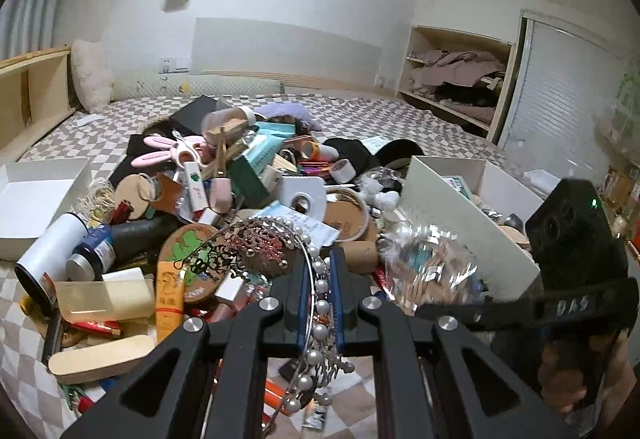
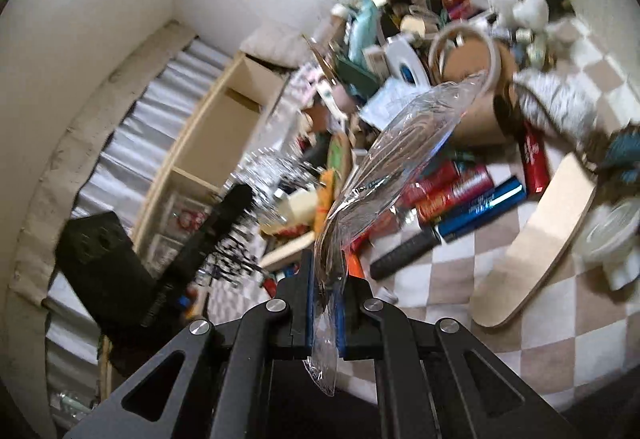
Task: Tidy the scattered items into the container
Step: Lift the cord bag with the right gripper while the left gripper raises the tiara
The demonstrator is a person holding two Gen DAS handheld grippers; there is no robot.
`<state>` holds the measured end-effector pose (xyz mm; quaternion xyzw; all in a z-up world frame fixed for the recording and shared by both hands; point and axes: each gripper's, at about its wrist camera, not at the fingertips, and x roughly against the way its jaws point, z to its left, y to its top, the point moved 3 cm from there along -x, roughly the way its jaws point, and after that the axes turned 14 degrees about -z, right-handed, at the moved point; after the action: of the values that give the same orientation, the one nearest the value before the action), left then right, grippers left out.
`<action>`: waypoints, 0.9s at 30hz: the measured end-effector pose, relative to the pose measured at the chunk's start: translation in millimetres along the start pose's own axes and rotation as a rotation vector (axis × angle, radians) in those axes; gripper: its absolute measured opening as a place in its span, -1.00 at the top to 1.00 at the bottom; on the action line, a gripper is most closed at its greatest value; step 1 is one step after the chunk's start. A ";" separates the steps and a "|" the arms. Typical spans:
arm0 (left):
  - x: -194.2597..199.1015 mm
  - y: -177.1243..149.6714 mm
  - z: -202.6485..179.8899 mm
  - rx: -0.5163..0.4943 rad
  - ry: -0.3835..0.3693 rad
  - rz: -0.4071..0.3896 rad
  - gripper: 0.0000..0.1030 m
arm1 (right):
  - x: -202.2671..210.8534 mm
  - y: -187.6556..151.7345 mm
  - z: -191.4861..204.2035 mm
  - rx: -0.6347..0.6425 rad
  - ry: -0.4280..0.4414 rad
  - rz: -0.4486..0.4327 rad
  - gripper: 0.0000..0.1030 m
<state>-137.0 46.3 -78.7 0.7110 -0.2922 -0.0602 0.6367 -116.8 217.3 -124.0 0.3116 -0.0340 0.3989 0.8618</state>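
My left gripper (image 1: 320, 279) is shut on a silver pearl tiara (image 1: 264, 243), held above the pile of scattered items (image 1: 240, 175) on the checkered bed. The white container (image 1: 460, 215) stands to the right of it, with a few items inside. My right gripper (image 2: 325, 279) is shut on a clear plastic bag (image 2: 400, 143) and holds it up over the clutter; that bag also shows crinkled in the left wrist view (image 1: 432, 263), next to the container's near wall. The right gripper's body (image 1: 572, 251) is at the far right there.
A white box lid (image 1: 36, 195) lies at the left. A white tumbler (image 1: 52, 251), orange tube (image 1: 170, 299) and wooden case (image 1: 100, 357) lie near the front. Red and blue foil tubes (image 2: 472, 195) and a wooden board (image 2: 536, 243) lie on the bedspread. Shelves (image 1: 452, 79) stand behind.
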 end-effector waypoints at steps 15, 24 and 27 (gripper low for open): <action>32.2 48.0 -42.5 -0.041 -0.035 -0.115 0.80 | 66.1 38.6 20.9 -0.004 0.075 -0.140 0.82; 40.8 86.3 -82.6 -0.072 -0.106 -0.201 0.80 | 126.3 79.0 32.8 0.044 0.094 -0.274 0.82; 41.5 98.7 -96.5 -0.081 -0.132 -0.227 0.80 | 146.3 92.3 34.7 0.068 0.089 -0.318 0.82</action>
<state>-92.2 108.0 43.6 0.7077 -0.2484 -0.1903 0.6334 -76.2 340.2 -4.1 0.3239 0.0675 0.2719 0.9037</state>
